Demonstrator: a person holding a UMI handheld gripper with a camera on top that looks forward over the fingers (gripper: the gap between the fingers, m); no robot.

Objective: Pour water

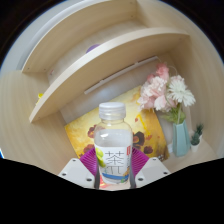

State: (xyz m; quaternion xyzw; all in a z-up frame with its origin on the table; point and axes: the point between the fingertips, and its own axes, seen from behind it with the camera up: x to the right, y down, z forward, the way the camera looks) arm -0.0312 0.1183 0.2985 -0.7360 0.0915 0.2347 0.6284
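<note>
The gripper point(112, 168) pointed level and forward along the pale wooden tabletop point(45, 140), with no hand or sleeve of the person in view, so the holding hand's pose could not be told. On the left, the left finger, a grey plastic piece with a magenta pad point(89, 160) on its inner face, lay against the side of a clear plastic water bottle with a white screw cap and a white label printed with green characters point(112, 145). The bottle stood upright between the two fingers, its cap rising above them, and its lower part was hidden at the fingers' base, so whether it rested on the table could not be told. The right finger and its magenta pad point(139, 159) met the bottle's other side, so the claw appeared pinched on the bottle. Behind the bottle lay a yellow printed cloth point(80, 132). Beyond it curved light wooden shelves point(100, 60) against the wall. To the right, a slim teal vase point(181, 137) held pink and white flowers point(165, 92), standing well apart from the bottle.
</note>
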